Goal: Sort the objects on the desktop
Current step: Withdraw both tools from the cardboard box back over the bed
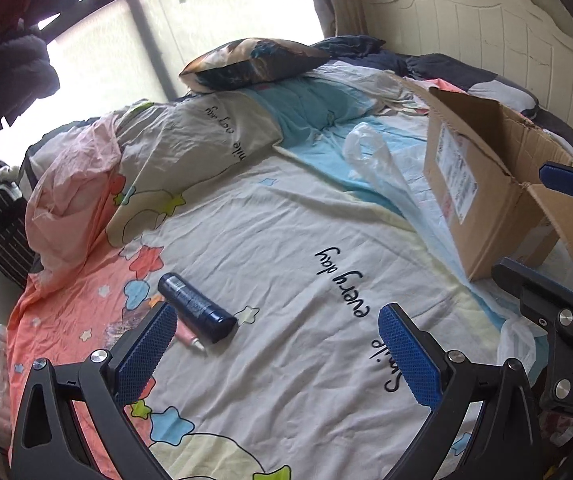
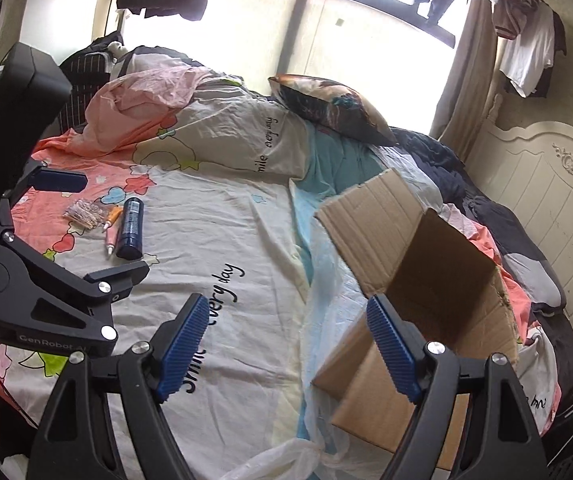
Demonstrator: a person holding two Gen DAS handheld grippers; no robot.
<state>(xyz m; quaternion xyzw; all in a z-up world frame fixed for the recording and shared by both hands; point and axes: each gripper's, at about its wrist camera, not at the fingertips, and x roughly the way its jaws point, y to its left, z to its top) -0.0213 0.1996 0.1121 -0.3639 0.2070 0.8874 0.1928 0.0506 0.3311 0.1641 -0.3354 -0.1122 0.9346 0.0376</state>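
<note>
A dark blue bottle [image 1: 198, 306] [image 2: 130, 232] lies on its side on the printed bedsheet [image 1: 286, 220]. A pink tube [image 1: 190, 336] [image 2: 110, 240] lies against it, partly hidden behind my left finger in the left wrist view. An orange item [image 2: 114, 214] and a clear packet of small brown pieces [image 2: 84, 214] lie beside them. My left gripper [image 1: 280, 354] [image 2: 117, 225] is open and empty, with the bottle just beyond its left finger. My right gripper [image 2: 288, 344] [image 1: 520, 220] is open and empty, at the near edge of an open cardboard box [image 2: 426, 280] [image 1: 486, 184].
A translucent white plastic bag [image 1: 374, 160] [image 2: 326, 280] lies under and beside the box. A rumpled quilt [image 2: 206, 128] and a dark pillow [image 1: 254, 64] [image 2: 334, 108] lie at the far side. A cream headboard [image 2: 546, 192] stands at right. Clothes hang at the window.
</note>
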